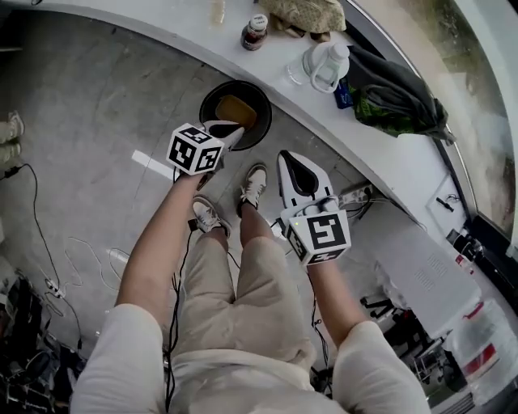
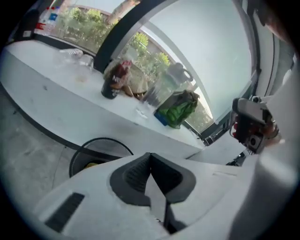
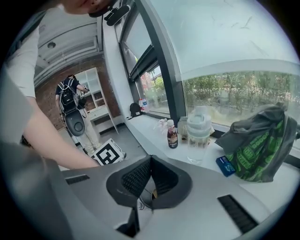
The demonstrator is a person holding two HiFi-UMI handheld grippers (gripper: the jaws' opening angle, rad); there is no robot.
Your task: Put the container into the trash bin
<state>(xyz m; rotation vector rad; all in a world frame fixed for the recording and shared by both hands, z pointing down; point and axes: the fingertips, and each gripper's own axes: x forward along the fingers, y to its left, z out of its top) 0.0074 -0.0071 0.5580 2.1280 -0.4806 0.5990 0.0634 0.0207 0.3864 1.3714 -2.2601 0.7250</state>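
Both grippers are sitting with their jaws pressed together and nothing in them. The left gripper (image 1: 227, 129) is hovering right at the edge of the trash bin (image 1: 212, 95), and the right gripper (image 1: 291, 162) is hanging beside it, above the person's shoes (image 1: 254, 184). There's a tan thing (image 1: 236, 109) lying inside the bin, and I'm guessing that's the container, so this is looking basically done. It's too small to say for sure though.

What I'm worrying about: if the clear jug (image 1: 324, 63) on the counter (image 1: 186, 24) is actually the one that's meant to go, the jaws are going to need opening first. That jug is standing near a dark bottle (image 1: 254, 32) and just beside a green bag (image 1: 388, 97), so a sloppy reach is risking a knock-over. The bin is also sitting right against the counter edge, so a drop from high up could be bouncing off the rim. And cables (image 1: 81, 251) are trailing over the floor near the feet, which is an easy trip.
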